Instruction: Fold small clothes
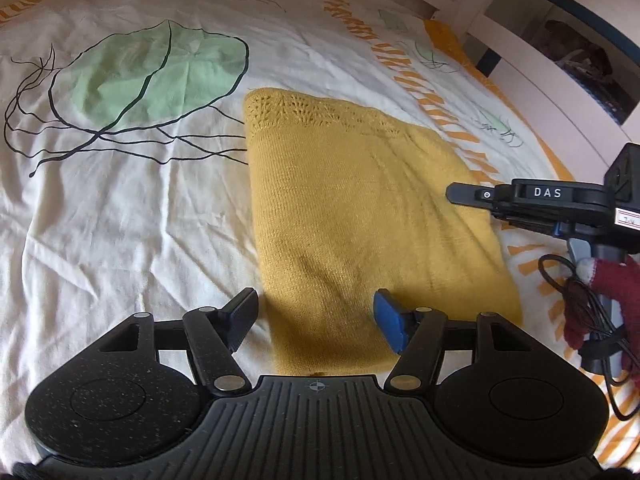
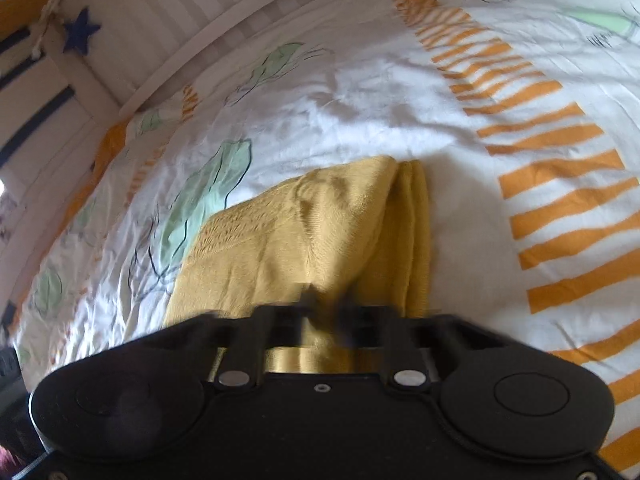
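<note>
Left wrist view: my left gripper [image 1: 316,322] hangs over the near edge of a yellow knitted garment [image 1: 360,216], jaws about half open, the black pad [image 1: 242,316] at 9 o'clock just off the knit and the blue pad [image 1: 390,324] at 3 o'clock over it. Nothing is clamped between them. The garment lies folded on a white bedsheet [image 1: 120,208] printed with green leaves and orange stripes; its openwork hem runs along the far edge toward 12 o'clock. At 3 o'clock my right gripper [image 1: 454,193] reaches in over the garment's right side, held by a hand in a dark red glove [image 1: 600,300].

Right wrist view is motion-blurred. The right gripper [image 2: 326,304] has its jaws drawn together, and yellow knit rises in a pinched ridge straight out of them, so I read it as a grip on the garment [image 2: 304,232]. A folded edge lies stacked toward 1 o'clock. A white bed rail [image 2: 240,32] runs across at 11 o'clock.
</note>
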Motion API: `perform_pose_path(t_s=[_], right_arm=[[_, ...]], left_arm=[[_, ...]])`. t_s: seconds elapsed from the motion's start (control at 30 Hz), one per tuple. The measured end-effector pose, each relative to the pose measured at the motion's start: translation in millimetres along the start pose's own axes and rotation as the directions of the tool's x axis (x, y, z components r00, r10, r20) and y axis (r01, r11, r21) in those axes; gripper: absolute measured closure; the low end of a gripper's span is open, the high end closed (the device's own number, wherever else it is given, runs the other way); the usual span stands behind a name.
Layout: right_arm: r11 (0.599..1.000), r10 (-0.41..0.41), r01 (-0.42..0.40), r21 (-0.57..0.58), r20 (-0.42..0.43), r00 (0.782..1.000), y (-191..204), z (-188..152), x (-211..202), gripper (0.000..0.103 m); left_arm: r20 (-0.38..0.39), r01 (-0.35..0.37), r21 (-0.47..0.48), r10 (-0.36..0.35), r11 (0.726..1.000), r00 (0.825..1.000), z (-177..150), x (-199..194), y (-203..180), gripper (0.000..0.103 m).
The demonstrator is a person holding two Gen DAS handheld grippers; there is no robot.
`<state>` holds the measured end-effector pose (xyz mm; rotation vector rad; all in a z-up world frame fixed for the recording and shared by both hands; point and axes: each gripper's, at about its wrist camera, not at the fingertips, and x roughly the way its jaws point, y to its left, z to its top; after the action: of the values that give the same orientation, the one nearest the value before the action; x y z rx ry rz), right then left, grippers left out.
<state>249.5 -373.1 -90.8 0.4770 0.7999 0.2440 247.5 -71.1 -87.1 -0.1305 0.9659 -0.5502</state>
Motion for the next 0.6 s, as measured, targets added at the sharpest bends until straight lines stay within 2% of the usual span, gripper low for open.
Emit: perform_pose_path(t_s=[0.1, 0.17, 0.23, 0.3, 0.4, 0.43, 0.47, 0.5, 0.6], right_arm=[[0.992, -0.091, 0.094, -0.083, 0.036, 0.995, 9, 6, -9, 0.087], [0.993, -0.104, 0.105, -0.053, 0.013, 0.994, -1, 7, -5, 0.087], [0.991, -0.119, 0.118, -0.069, -0.010, 0.993, -3, 3, 2, 0.085], [0.990, -0.120, 0.120, -0.074, 0.000, 0.993, -2, 1, -1, 0.080], [0.994, -0.099, 0.102, -0.041, 0.061, 0.993, -5, 4, -15, 0.058], [0.995, -0.092, 0.095, -0.030, 0.080, 0.992, -8, 5, -19, 0.038], [0.995, -0.093, 0.095, -0.013, 0.098, 0.991, -12, 7, -21, 0.012], [0.996, -0.091, 0.091, 0.002, 0.111, 0.990, -16, 9, -22, 0.007], [0.997, -0.070, 0.066, 0.044, 0.103, 0.992, -30, 14, -16, 0.007]], left_arm=[[0.017, 0.012, 0.000, -0.012, 1.000, 1.000, 3, -4, -4, 0.041], [0.020, 0.014, -0.005, -0.014, 1.000, 1.000, 5, -5, -4, 0.040], [0.002, 0.011, -0.020, -0.011, 1.000, 1.000, 7, -1, -1, 0.039], [-0.010, 0.004, -0.038, -0.004, 0.999, 1.000, 7, 1, 3, 0.039], [-0.015, 0.009, -0.072, -0.010, 0.997, 1.000, 4, 1, 12, 0.039], [-0.017, 0.017, -0.088, -0.019, 0.996, 1.000, 4, 2, 15, 0.039], [-0.021, 0.025, -0.103, -0.027, 0.994, 0.999, 3, 3, 17, 0.039], [-0.026, 0.032, -0.118, -0.035, 0.993, 0.999, 3, 4, 19, 0.038], [-0.031, 0.064, -0.151, -0.070, 0.986, 0.997, 5, 9, 20, 0.036]])
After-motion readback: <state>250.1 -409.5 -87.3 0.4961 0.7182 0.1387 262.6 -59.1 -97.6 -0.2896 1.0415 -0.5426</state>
